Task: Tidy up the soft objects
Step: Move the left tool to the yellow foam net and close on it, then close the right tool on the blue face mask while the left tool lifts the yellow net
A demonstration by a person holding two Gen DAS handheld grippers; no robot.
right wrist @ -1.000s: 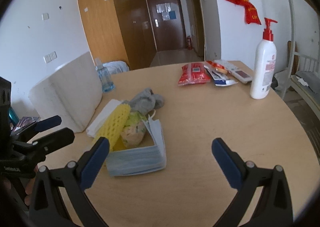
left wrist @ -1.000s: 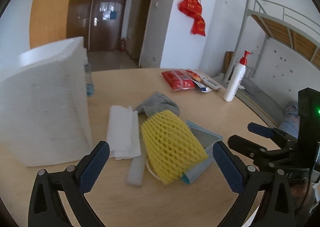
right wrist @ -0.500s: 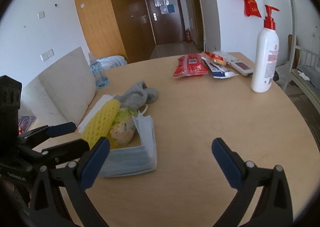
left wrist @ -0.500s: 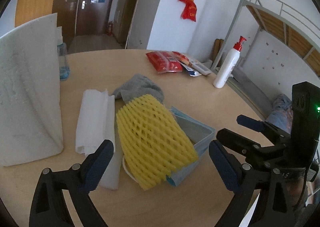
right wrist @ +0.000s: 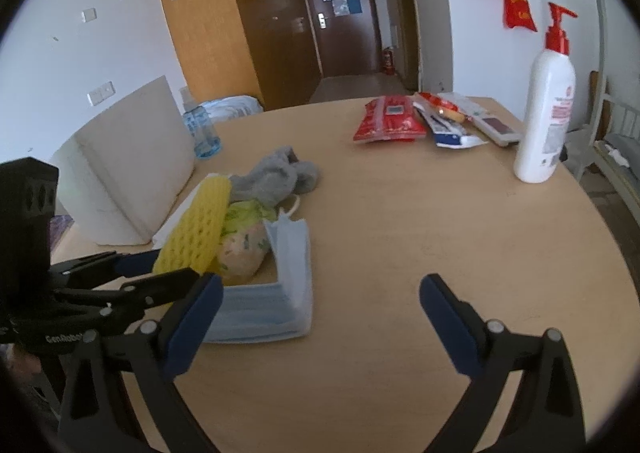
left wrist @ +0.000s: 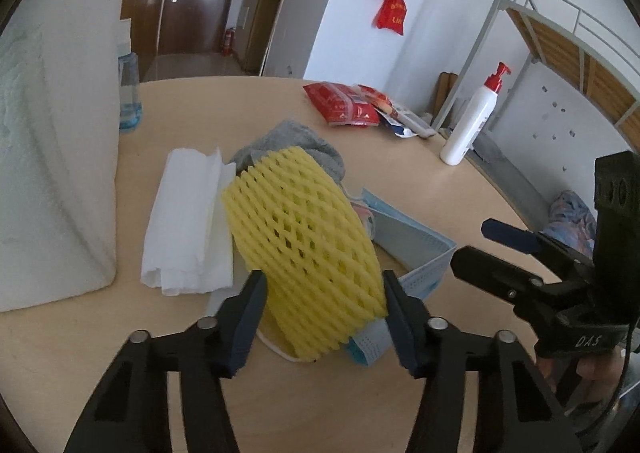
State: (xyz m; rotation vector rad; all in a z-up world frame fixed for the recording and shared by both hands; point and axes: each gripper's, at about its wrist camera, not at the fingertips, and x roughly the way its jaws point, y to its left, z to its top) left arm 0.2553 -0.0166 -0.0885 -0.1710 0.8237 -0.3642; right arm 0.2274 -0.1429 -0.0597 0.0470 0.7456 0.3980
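At the lower centre of the left wrist view, the left claw [left wrist: 322,309] had narrowed onto the near end of the yellow foam fruit net [left wrist: 304,249], both pads touching it. The net lay on the round bench [left wrist: 280,101] between folded white tissue [left wrist: 188,221] and blue face masks [left wrist: 412,249]. The right claw [right wrist: 320,305] was spread wide and empty over bare bench beside the masks.
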